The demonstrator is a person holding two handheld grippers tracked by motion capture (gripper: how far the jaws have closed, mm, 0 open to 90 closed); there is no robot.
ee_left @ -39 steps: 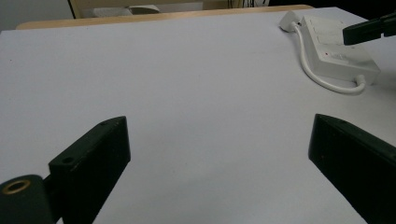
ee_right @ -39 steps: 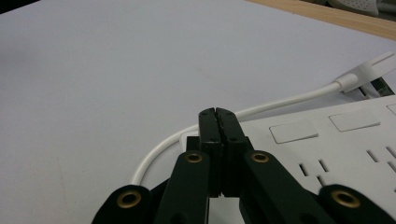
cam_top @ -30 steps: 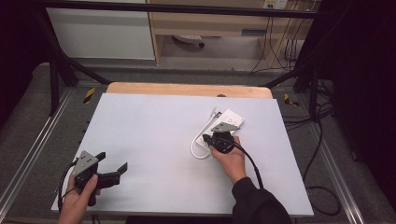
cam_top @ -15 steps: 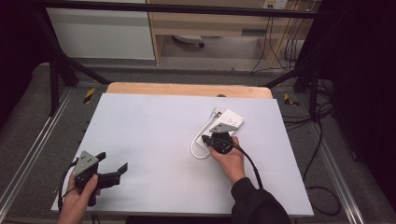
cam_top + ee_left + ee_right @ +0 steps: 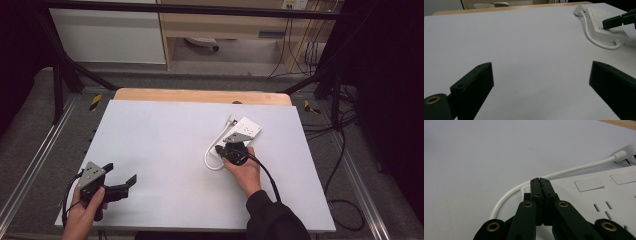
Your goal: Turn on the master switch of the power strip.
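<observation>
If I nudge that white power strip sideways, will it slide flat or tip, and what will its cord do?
The power strip lies flat and low, so it will likely slide, not tip. Its smooth casing on the plain white table suggests little grip. The cord curves in a loose loop beside it, so it probably flexes and trails.

A white table (image 5: 165,145) carries a white power strip (image 5: 244,133) with its looped cord (image 5: 209,159).

One power strip (image 5: 242,135) (white, corded), two tongs (image 5: 121,182) (image 5: 229,151), one table (image 5: 165,130).

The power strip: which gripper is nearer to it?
Right. The right gripper, shut, is over the power strip; the left gripper, open, is far away at the table's near-left corner.
</observation>
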